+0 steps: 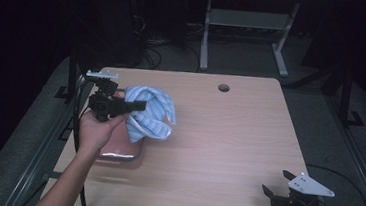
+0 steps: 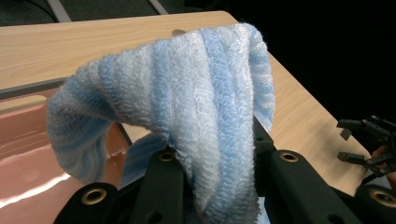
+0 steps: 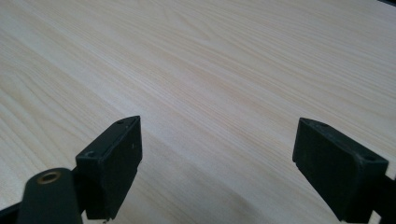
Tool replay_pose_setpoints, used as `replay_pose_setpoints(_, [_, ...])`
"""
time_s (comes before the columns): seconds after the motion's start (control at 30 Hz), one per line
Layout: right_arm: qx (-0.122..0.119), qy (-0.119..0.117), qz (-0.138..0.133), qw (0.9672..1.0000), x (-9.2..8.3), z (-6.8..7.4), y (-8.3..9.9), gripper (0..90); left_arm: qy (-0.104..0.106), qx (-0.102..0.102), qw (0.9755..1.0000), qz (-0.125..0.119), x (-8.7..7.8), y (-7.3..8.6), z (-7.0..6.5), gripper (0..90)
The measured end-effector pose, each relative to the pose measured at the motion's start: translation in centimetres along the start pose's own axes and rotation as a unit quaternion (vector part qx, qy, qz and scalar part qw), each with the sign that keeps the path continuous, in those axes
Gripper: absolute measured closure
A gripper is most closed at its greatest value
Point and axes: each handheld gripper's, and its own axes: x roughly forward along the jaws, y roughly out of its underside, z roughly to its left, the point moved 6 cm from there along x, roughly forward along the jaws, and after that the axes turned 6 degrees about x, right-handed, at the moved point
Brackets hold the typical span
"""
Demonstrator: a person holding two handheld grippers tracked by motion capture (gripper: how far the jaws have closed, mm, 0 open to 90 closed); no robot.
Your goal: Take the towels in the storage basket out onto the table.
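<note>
The left gripper is clamping a soft, blue-and-white striped terry towel, which is hanging above the pink rectangular tray at the wooden table's left side. The towel is light, limp and non-slippery; gripping a bunched fold is advisable. The right gripper is idling, jaws apart and empty.

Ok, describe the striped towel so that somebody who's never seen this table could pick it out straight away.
Start at the light wooden table and go to its left side, where a shiny pink tray lies. Above the tray's far edge, the left gripper is shut on a bunched, fluffy terry towel in pale blue and white stripes. It is the only soft, striped thing there.
</note>
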Motion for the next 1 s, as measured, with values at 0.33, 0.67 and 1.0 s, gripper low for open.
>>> replay_pose_setpoints(0.33, [0.001,0.003,-0.001,1.0,-0.1,-0.1,0.0,15.2,0.008,0.006,0.9999,0.002,0.8,-0.4,-0.7,73.3])
replay_pose_setpoints(0.67, [-0.001,0.003,0.0,1.0,-0.2,-0.2,0.1,15.2,0.014,0.012,0.9998,0.005,1.6,-0.6,-1.5,73.2])
replay_pose_setpoints(1.0, [0.003,0.004,-0.004,1.0,-0.4,-0.3,0.1,15.2,0.022,0.021,0.9995,0.011,2.5,-0.8,-2.3,73.2])
